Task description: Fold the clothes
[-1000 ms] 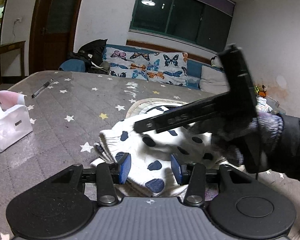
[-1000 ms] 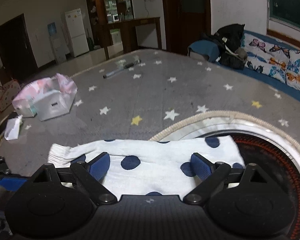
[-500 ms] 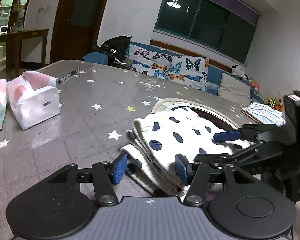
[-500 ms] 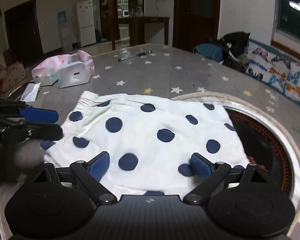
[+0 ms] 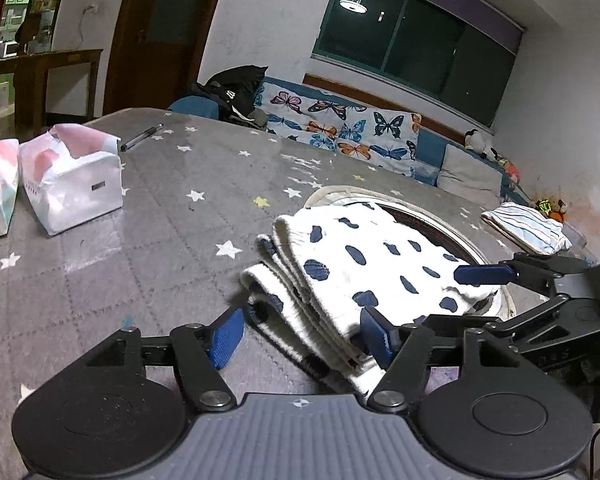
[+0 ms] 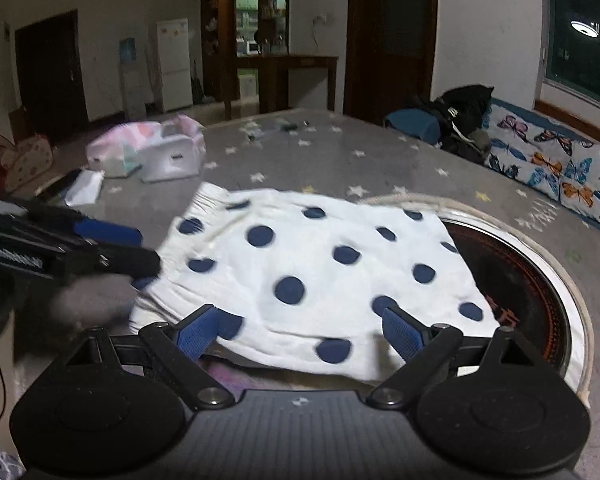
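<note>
A white garment with navy dots (image 5: 360, 260) lies folded in layers on the grey star-patterned table (image 5: 160, 240), partly over a round inset ring. Its stacked folded edge sits between the jaws of my left gripper (image 5: 302, 336), which are opening; the left pad stands clear of the cloth. In the right wrist view the same garment (image 6: 320, 260) spreads flat ahead of my right gripper (image 6: 300, 332), open wide over its near edge and holding nothing. The left gripper (image 6: 128, 246) shows blurred at the garment's left corner. The right gripper (image 5: 472, 296) reaches in from the right.
Two pink-and-white bags (image 5: 72, 184) and a pen (image 5: 140, 138) lie at the table's far left. A round metal-rimmed heater ring (image 6: 520, 280) is set in the table under the garment. A folded striped cloth (image 5: 528, 228) lies at the far right. A butterfly-print sofa (image 5: 340, 128) stands behind.
The right gripper, raised across the left view before, has come down and drawn back to the garment's right edge. The garment now lies flat and folded. The left jaws have widened.
</note>
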